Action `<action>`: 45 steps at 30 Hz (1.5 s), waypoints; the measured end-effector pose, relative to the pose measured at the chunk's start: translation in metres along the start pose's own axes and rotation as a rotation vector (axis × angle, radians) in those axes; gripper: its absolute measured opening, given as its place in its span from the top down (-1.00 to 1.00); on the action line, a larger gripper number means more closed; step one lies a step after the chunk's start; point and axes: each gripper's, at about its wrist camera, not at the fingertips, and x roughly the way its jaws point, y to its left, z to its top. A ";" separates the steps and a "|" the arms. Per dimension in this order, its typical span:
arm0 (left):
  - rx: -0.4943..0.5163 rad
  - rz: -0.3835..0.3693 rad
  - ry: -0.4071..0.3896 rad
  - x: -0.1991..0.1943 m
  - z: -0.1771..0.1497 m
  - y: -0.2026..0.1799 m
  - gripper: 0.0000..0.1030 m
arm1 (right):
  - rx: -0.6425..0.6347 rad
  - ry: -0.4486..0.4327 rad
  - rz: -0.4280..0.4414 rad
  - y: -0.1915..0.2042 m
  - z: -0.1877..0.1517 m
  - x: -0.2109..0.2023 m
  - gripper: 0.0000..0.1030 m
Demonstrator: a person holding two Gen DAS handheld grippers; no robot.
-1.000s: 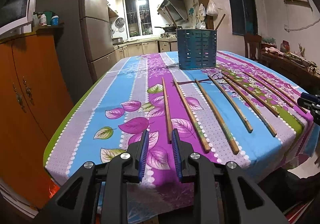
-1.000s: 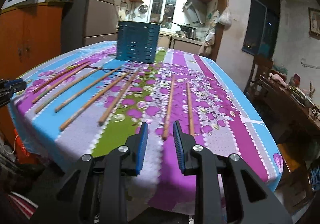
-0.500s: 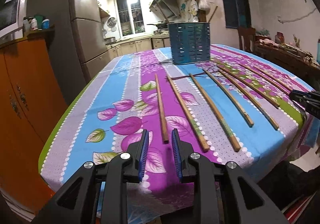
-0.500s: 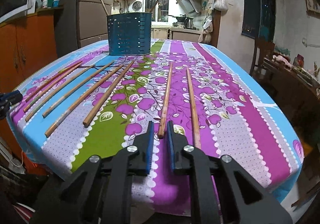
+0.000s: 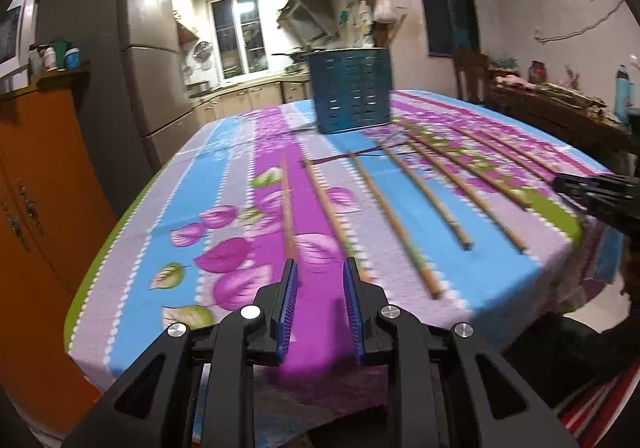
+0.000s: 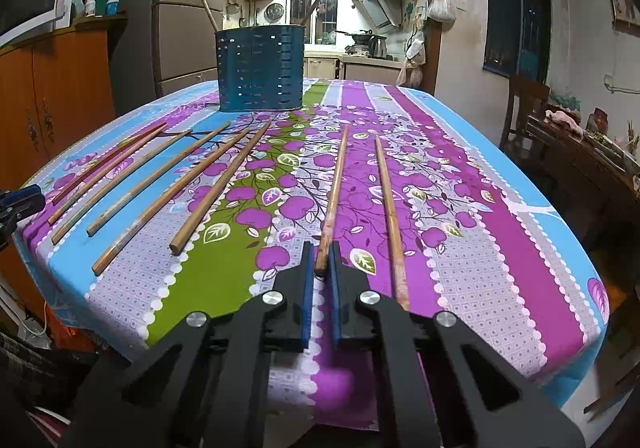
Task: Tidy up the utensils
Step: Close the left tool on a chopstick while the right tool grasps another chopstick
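Right gripper (image 6: 319,262) at the near edge of the worktop (image 6: 500,248), jaws narrowed around the near tip of a chopstick (image 6: 334,192); whether they pinch it yet, I cannot tell. Left gripper (image 5: 319,280) hangs over the near left corner, jaws wide apart, holding nothing, a chopstick tip just ahead. Progress looks early: two sticks (image 6: 208,12) poke from the blue holder (image 6: 260,68) at the far edge, while eight chopsticks lie in a fan across the cloth, all left to collect. The left view is smeared with motion blur, so the far sticks there are hard to separate, and the holder's inside is hidden.
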 end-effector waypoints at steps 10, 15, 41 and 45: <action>0.005 -0.002 0.022 0.011 -0.007 -0.017 0.51 | -0.001 0.000 0.002 0.000 0.000 0.000 0.89; -0.005 0.001 0.006 0.012 -0.009 -0.016 0.52 | 0.009 -0.005 0.003 -0.001 -0.001 0.001 0.89; -0.089 0.056 -0.135 -0.031 0.026 -0.003 0.85 | -0.001 -0.129 -0.008 -0.002 0.018 -0.040 0.90; -0.102 0.060 -0.200 -0.050 0.043 0.002 0.85 | -0.013 -0.175 -0.011 -0.003 0.027 -0.055 0.90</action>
